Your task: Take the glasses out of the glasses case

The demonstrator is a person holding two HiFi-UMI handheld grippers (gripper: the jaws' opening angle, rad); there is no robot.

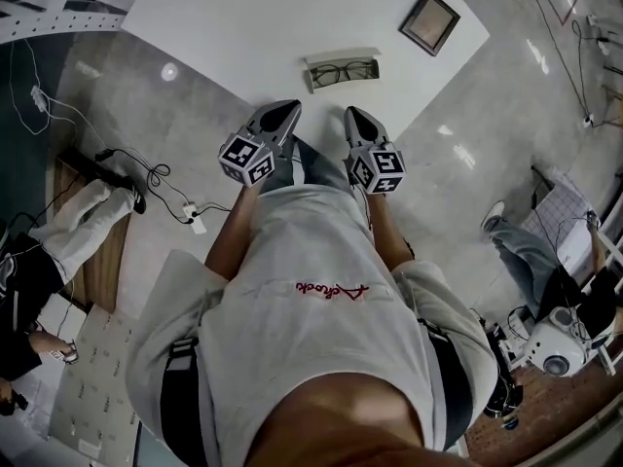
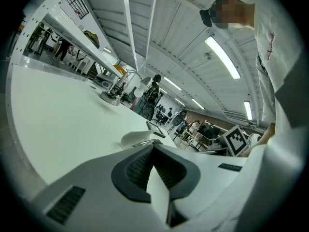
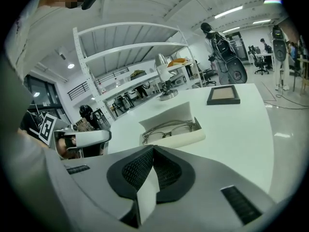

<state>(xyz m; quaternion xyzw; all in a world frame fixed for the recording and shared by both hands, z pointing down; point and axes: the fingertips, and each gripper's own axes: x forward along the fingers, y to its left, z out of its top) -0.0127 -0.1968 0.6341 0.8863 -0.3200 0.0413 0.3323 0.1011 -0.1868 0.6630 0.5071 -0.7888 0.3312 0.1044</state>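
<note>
At the near edge of the white table [image 1: 224,27], the left gripper [image 1: 280,115] hovers, jaws clenched on nothing. Just beyond, between both grippers, the open glasses case [image 3: 181,139] lies with the glasses [image 3: 169,128] inside. The right gripper [image 1: 356,120] is likewise closed and empty. A picture frame [image 1: 429,22] sits far right.

Head view: steeply down onto table [image 1: 243,27]. Gripper views: low, across it; all share glasses case [image 3: 171,132].

L gripper [image 2: 153,150] pointing across white table [image 2: 58,120], jaws pressing together, nothing btwn. Glasses case [image 2: 135,138] lying open just past tips, glasses [image 2: 147,142] barely showing inside. Marker cube [image 2: 236,140] sitting at right.
</note>
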